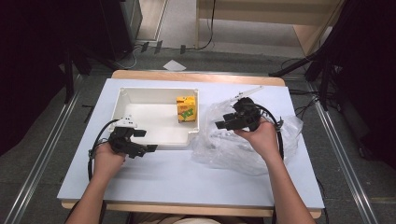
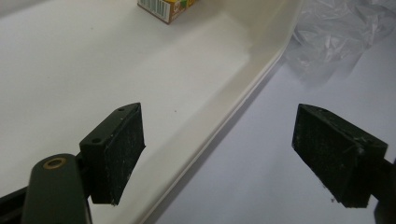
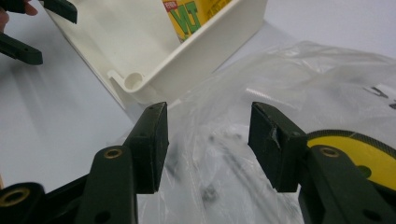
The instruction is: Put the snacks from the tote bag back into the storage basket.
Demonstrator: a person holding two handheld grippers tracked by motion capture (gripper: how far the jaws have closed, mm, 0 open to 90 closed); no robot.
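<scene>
View from above the table (image 1: pixel 177 182): a white tray (image 1: pixel 122 100) serves as the landmark for all positions given here. An orange-and-green juice carton (image 1: pixel 186 108) stands upright inside the tray, close to its right wall. Immediately right of the tray lies a crumpled clear plastic bag (image 1: pixel 224 149), its near fold touching the tray's outer corner.

The left gripper (image 1: pixel 140 140) sits at the tray's near rim. In the left gripper view its jaws are spread wide and hold nothing, one on each side of the rim: one over the tray floor, the other over the table outside. Whether either pad touches the rim cannot be told.

The right gripper (image 1: pixel 224 123) hovers over the bag, just right of the tray, pointing toward the tray. In the right gripper view its jaws stand apart, with bag film showing in the gap between them; the pads do not press on it, so nothing is gripped. A yellow, dark-rimmed round object (image 3: pixel 357 151) shows at the lower right of that view, beside the jaw.

Step in hand, as judged: the carton is already in the tray, and the right gripper is positioning to take the bag. The next move calls for lowering the jaws onto a raised fold and closing fully, since thin film slips easily; the left gripper could steady the tray.
</scene>
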